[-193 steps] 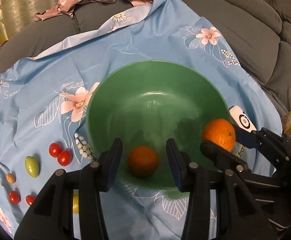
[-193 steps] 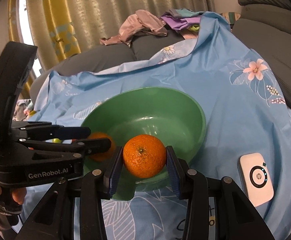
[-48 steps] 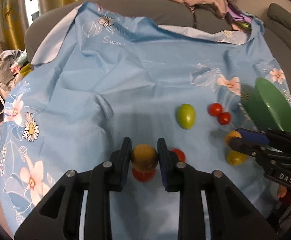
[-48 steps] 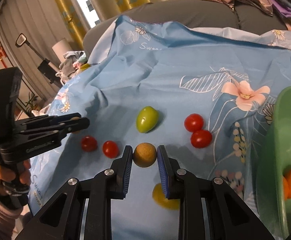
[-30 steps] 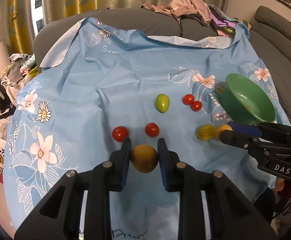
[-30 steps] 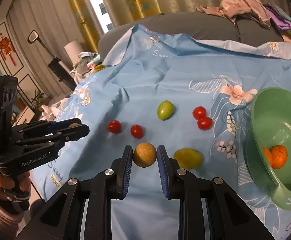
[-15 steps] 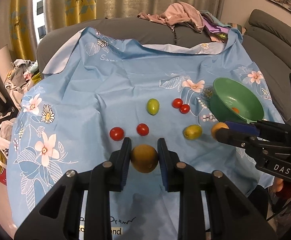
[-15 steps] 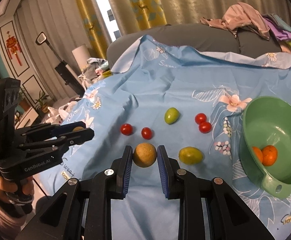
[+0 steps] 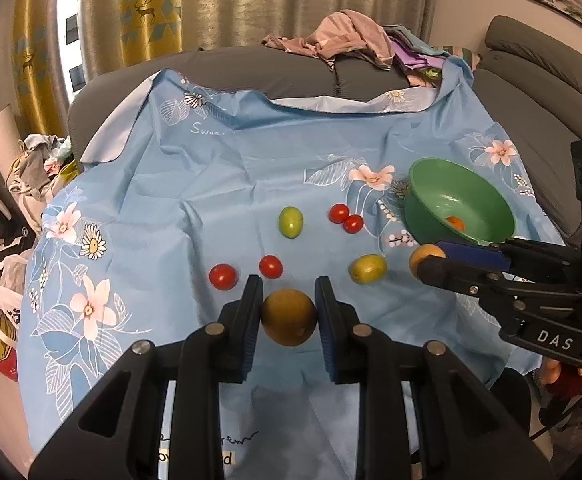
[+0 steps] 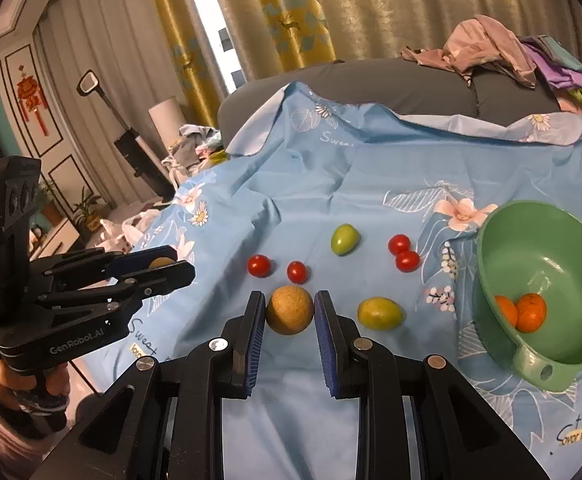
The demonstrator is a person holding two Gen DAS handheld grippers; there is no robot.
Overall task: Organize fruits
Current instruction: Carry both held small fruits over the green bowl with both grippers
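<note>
Left wrist view, change: compared with a second and a half ago, when the cloth filled the frame, the blue floral cloth (image 9: 219,184) now sits low and far, so both hands have lifted clear with their loads.
Left wrist view, left gripper (image 9: 289,314): clamped on a brownish-yellow round fruit (image 9: 289,317), which sits squarely between the blue pads at lower centre, touching both.
Left wrist view, right gripper (image 9: 431,260): enters from the right edge, closed on a small tan fruit (image 9: 421,260) at its tips, just below the green bowl (image 9: 423,208).
Left wrist view, left on the cloth: four red tomatoes (image 9: 223,276), a green fruit (image 9: 291,222) at centre, a yellow-green fruit (image 9: 368,268) right of centre.

Right wrist view, change: the bowl (image 10: 491,280) has slid to the right edge and the whole spread shows, the same lift seen from the other hand.
Right wrist view, right gripper (image 10: 289,312): shut on the tan, rough-skinned fruit (image 10: 289,310), centred between its pads.
Right wrist view, left gripper (image 10: 167,268): at left, pinching its fruit (image 10: 161,263), mostly hidden by the jaws.
Right wrist view, bowl contents: two oranges (image 10: 521,312).

Meaning for the task: two pickups look done; carrying both to the bowl is likely next, with six fruits waiting.
</note>
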